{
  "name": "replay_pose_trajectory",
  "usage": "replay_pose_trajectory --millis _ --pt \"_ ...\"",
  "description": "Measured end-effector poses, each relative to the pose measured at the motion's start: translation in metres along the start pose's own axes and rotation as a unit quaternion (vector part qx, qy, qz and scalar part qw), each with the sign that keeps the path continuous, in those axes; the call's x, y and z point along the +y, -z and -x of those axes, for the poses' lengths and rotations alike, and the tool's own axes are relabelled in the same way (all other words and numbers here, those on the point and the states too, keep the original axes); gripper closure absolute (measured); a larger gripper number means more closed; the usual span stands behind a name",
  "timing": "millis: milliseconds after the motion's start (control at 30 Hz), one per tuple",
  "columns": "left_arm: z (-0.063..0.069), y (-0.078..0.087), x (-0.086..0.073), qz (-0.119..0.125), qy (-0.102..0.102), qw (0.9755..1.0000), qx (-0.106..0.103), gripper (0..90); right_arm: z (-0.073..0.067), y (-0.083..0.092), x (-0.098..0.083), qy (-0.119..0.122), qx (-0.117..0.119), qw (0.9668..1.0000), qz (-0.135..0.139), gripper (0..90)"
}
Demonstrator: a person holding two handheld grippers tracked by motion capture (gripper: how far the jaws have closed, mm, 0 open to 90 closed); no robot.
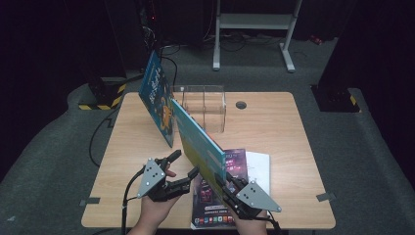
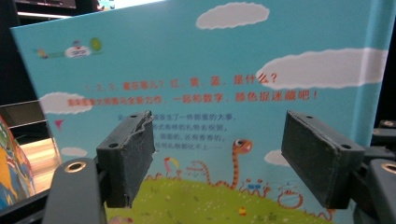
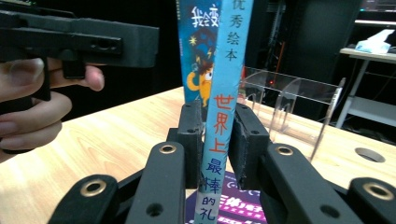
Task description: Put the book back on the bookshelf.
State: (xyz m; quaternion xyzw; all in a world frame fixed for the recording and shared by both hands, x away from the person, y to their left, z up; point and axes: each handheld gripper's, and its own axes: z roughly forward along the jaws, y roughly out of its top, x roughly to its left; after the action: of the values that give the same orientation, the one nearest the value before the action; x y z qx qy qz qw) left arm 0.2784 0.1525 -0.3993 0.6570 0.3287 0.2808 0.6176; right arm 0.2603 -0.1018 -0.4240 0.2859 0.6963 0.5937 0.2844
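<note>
A light blue picture book stands tilted on its edge over the wooden table. My right gripper is shut on its near end, and in the right gripper view both pads press the spine with red characters. My left gripper hovers just left of the book and is open. In the left gripper view its jaws stand wide apart, facing the cover with clouds and a worm drawing, and nothing is between them. The left gripper and the hand holding it also appear in the right gripper view.
A dark blue book leans upright beside a clear acrylic rack at the table's back. A purple book and a white sheet lie flat under the held book. A round cable hole is behind the rack.
</note>
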Motion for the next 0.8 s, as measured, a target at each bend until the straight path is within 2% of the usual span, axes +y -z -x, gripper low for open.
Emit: replay_pose_trajectory --millis 67,300,567,800 --pt "0.001 0.0 0.001 0.002 -0.009 0.9999 0.005 25.5 -0.003 0.0 0.0 0.001 0.005 1.0 0.0 76.0" --pt "-0.001 0.003 0.003 0.007 -0.001 1.0 -0.001 25.3 -0.01 -0.002 0.0 0.005 0.016 0.9999 -0.001 76.1" --pt "-0.001 0.002 0.003 0.007 0.009 0.9999 -0.009 25.0 -0.013 -0.003 0.0 0.008 0.022 0.9997 -0.003 75.7" --pt "-0.004 0.002 0.003 0.002 0.014 0.9999 -0.001 26.8 -0.019 -0.004 -0.001 0.016 0.029 0.9994 -0.006 74.6"
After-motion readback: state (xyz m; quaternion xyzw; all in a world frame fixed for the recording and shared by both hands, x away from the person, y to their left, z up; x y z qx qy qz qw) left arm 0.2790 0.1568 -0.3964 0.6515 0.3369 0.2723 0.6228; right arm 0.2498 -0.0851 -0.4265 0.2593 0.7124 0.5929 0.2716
